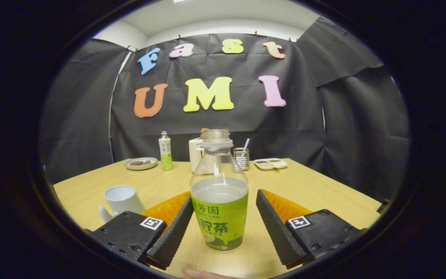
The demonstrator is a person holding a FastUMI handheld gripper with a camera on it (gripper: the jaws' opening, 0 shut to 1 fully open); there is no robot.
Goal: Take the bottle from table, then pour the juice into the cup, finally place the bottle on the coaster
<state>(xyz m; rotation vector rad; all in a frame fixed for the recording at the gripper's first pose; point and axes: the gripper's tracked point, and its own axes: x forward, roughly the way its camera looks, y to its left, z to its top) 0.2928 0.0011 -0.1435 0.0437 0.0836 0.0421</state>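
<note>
While the gripper (223,217) sits low over a pale wooden worktop (304,186), its two fingers are spread wide apart, released, with an open bottle (219,193) standing upright between them. The left finger lies just beside the bottle's label and may be brushing it; whether it touches cannot be told. The right finger is clearly apart from the bottle, with bare worktop showing in the gap.

The bottle is clear plastic with no cap on its neck. A green label wraps its lower half, and pale liquid fills it to just above the label. It rests on the worktop, near the fingers' bases.

To the left, just beyond the left finger, stands a white cup (122,199) with a handle, upright and partly hidden by the gripper's body.

At the far side of the worktop, against the black cloth wall, is a row of other things. From left to right: a small round plate (141,163) with something dark on it, a second smaller bottle (165,151) with a green label and its cap on, a white box-shaped container (196,155) partly hidden behind the near bottle, a small mesh holder (241,158) with a straw-like stick in it, and a shallow white tray (271,164) with divided sections holding small bits of food.

A fingertip of a person's hand (201,274) shows at the nearest side, below the bottle.
</note>
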